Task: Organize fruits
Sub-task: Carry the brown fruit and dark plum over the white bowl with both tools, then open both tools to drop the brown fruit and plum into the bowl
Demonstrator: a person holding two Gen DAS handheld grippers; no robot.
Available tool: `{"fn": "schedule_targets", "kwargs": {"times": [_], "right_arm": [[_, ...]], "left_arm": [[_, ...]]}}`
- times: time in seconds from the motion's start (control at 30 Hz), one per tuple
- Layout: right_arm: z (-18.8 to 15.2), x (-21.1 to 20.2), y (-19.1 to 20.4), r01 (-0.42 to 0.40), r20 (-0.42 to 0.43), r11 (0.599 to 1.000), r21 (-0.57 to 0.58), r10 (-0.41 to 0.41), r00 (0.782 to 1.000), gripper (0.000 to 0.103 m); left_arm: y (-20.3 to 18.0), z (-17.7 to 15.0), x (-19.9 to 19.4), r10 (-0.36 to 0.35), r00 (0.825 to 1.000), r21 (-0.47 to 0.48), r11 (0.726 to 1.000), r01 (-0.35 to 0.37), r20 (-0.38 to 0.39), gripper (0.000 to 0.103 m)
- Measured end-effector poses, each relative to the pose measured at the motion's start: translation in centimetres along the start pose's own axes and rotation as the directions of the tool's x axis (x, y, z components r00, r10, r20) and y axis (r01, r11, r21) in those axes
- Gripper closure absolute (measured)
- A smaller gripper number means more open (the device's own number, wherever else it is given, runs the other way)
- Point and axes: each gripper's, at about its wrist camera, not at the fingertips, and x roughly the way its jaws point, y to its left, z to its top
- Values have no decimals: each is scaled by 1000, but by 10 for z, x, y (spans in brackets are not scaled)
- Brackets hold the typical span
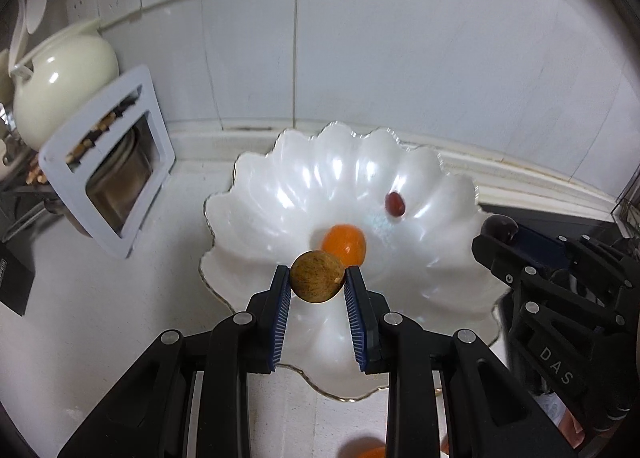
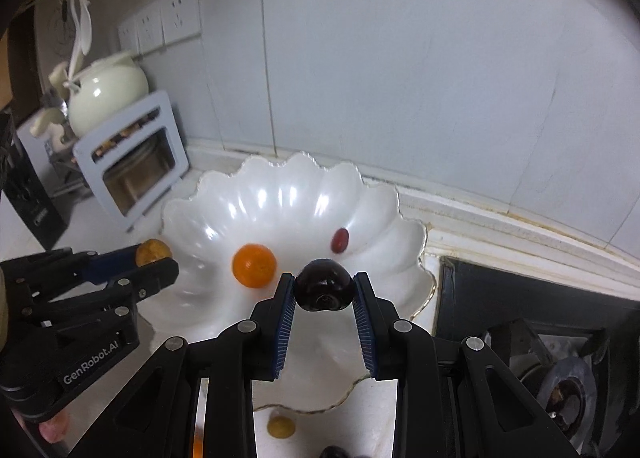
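L gripper (image 1: 317, 283) clamps brown fruit (image 1: 317, 276), R gripper (image 2: 323, 288) clamps dark fruit (image 2: 323, 284); both over near edge of scalloped bowl (image 1: 256, 186) w/ orange (image 1: 344, 243) + red fruit (image 1: 395, 203).

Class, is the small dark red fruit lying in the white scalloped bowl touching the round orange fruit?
No. The dark red fruit lies apart from the orange fruit.

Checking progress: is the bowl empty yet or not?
Not empty. The bowl holds an orange and a small red fruit.

Pearly white bowl (image 1: 280, 186); orange fruit (image 1: 344, 244); perhaps maroon berry (image 1: 395, 203).
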Motion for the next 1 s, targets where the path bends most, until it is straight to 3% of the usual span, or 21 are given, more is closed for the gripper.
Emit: {"fn": "schedule_targets", "kwargs": {"times": [0.47,0.57,0.67,1.0], "right_arm": [[-14,42,-10,-30,-146,999,36,34,989,72],[-15,44,-14,-30,-157,998,53,38,987,71],[-15,44,-18,-21,-161,997,73,32,986,54],[-15,15,-16,16,-93,998,62,-10,996,53]], "left_arm": [[-2,-5,43,20,992,4,1000,-20,-122,74],[-2,-5,43,26,992,4,1000,-25,-121,63],[-2,-4,42,25,993,0,1000,-25,-119,58],[0,-7,12,43,997,1,999,-43,-56,46]]}}
